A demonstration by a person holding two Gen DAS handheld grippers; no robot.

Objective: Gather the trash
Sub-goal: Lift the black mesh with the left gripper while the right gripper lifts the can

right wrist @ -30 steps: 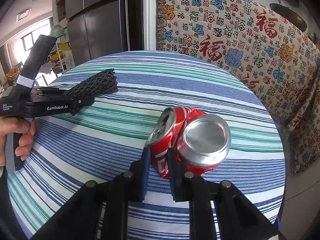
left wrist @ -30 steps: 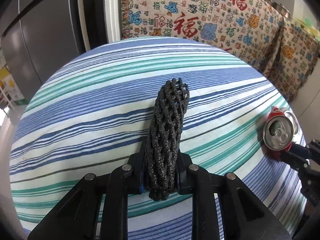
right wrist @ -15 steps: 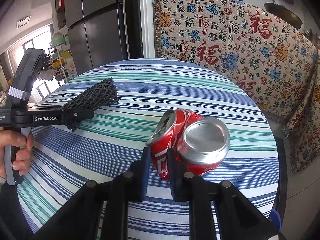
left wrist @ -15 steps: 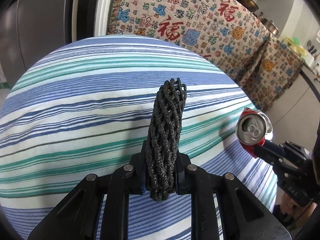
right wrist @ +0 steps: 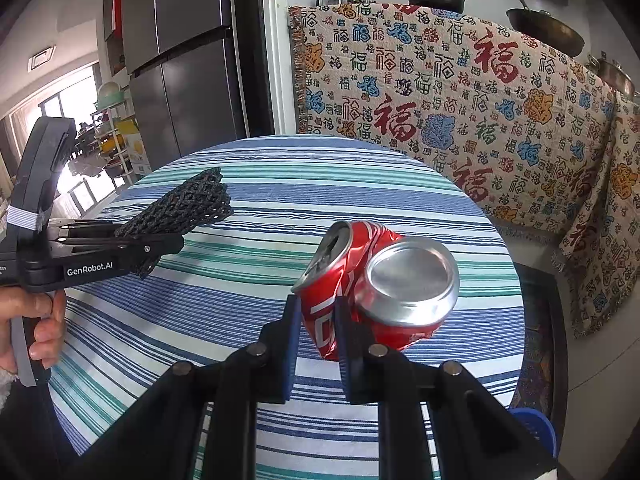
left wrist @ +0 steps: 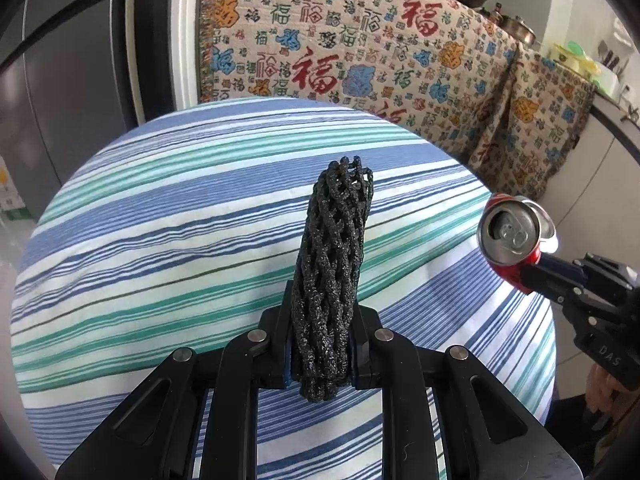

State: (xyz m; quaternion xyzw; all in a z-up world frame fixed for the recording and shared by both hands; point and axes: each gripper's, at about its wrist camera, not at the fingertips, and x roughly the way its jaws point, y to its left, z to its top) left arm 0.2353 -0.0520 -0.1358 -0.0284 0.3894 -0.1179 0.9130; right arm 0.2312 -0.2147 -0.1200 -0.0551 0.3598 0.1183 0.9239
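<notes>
The round worktop (right wrist: 400,200) under its striped cloth carries nothing else. Both pieces of trash hang above it. The right tongs (right wrist: 316,332) are clamped on a crushed red soda can (right wrist: 384,292), folded so both ends face up. The left tongs (left wrist: 322,344) pinch a black foam mesh sleeve (left wrist: 332,264), its long axis running straight out along the fingers. A blue rim (right wrist: 536,420), possibly a bin, shows below the worktop's edge nearest the right tongs.

Both tools have risen off the counter (right wrist: 400,200), carrying the black net (left wrist: 332,272) and crushed can (right wrist: 380,288) higher.
</notes>
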